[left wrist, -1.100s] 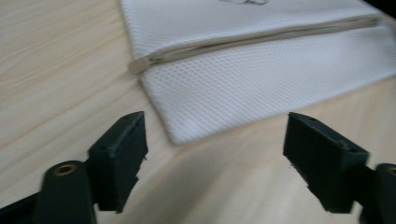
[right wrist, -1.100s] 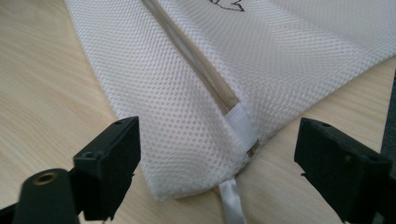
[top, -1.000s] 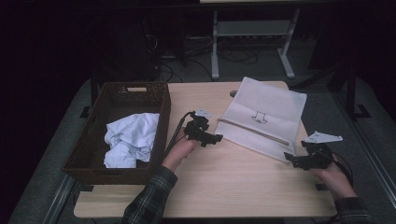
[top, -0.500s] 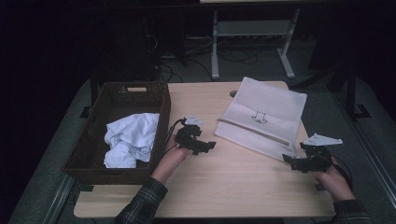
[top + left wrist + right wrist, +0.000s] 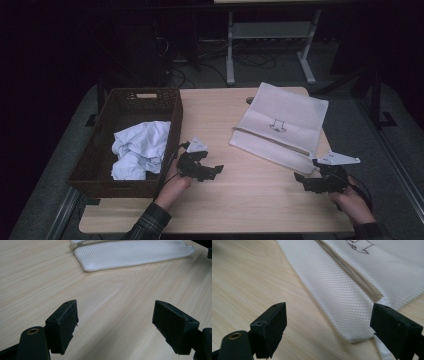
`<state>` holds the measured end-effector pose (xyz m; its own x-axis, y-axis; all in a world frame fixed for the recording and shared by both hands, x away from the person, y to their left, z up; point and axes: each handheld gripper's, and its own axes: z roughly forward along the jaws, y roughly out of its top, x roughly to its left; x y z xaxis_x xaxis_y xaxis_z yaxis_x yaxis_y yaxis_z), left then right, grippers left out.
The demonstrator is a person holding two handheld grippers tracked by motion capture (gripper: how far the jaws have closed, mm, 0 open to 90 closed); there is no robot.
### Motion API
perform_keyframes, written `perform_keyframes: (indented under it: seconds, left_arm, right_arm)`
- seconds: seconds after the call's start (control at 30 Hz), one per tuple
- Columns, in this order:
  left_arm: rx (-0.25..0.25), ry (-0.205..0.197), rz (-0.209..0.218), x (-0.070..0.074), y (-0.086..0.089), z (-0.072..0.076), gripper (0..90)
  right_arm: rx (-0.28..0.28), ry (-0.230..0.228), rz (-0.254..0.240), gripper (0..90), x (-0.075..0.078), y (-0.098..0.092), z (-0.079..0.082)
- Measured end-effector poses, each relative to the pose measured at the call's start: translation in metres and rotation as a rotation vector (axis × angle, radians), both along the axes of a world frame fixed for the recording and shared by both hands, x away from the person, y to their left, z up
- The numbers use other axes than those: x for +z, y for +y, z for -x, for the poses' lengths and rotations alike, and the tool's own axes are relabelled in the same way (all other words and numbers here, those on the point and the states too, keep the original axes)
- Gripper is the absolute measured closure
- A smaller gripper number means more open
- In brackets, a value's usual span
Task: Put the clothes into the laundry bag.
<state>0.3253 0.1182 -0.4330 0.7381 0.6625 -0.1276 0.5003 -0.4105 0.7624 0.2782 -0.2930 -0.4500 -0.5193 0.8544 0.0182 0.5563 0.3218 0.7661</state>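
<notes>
Right now both claws stand spread with nothing between their jaws: the left claw (image 5: 202,169) hovers low over bare wood at centre left of the high view, and the right claw (image 5: 314,182) sits at lower right, just beside the near corner of the white mesh laundry bag (image 5: 282,125). That bag lies flat on the worktop (image 5: 225,115) at centre right, its zipper line (image 5: 352,275) running diagonally across the right gripper view. It looks light, limp and thin, so it will likely sag and fold when lifted; the seamed edge along the zipper or the near corner (image 5: 357,336) seems the surest place to pinch, since a flat single layer could slip out. Left of centre, a dark wicker basket (image 5: 150,97) holds a crumpled pale-blue cloth (image 5: 137,147), soft and loose. Pale smooth wood makes up the surface; beyond it the room is dim, with grey carpet and metal table legs (image 5: 231,50).
</notes>
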Motion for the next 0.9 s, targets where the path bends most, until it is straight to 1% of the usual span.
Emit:
perform_keyframes:
  seconds: [0.07,0.13,0.23,0.33,0.4,0.47,0.53,0.6,0.67,0.77,0.9]
  left_arm:
    - [-0.008,-0.005,-0.007,-0.001,0.0,0.005,20.1]
    - [-0.021,-0.017,-0.011,-0.003,0.001,0.009,17.9]
    - [-0.024,-0.026,0.004,-0.005,0.003,0.015,17.1]
    - [-0.023,-0.023,0.014,-0.006,0.007,0.02,16.6]
    - [-0.008,-0.024,0.02,-0.006,0.009,0.022,16.5]
    - [-0.011,-0.02,0.026,-0.006,0.01,0.025,16.5]
    - [-0.004,-0.023,0.019,-0.006,0.01,0.03,16.4]
    - [0.0,-0.02,0.019,-0.006,0.013,0.033,16.4]
    - [-0.006,-0.013,0.031,-0.005,0.015,0.036,16.5]
    - [-0.01,-0.016,0.036,-0.002,0.015,0.039,16.4]
    - [-0.016,0.005,0.07,0.002,0.017,0.038,16.4]
  right_arm:
    - [0.004,-0.003,-0.006,13.0,-0.001,0.005,0.001]
    - [0.017,-0.007,-0.01,13.0,-0.002,0.01,0.003]
    - [0.041,-0.002,-0.02,13.1,-0.005,0.019,0.004]
    - [0.062,0.0,-0.021,13.1,-0.007,0.028,0.006]
    - [0.072,0.011,-0.03,13.1,-0.009,0.032,0.008]
    - [0.074,0.02,-0.033,13.1,-0.011,0.037,0.009]
    - [0.074,0.021,-0.037,13.3,-0.012,0.04,0.01]
    - [0.093,0.023,-0.033,13.2,-0.014,0.045,0.013]
    - [0.117,0.027,-0.023,13.1,-0.017,0.05,0.015]
    - [0.15,0.027,-0.012,13.0,-0.019,0.056,0.016]
    - [0.18,0.02,-0.02,13.0,-0.02,0.057,0.016]
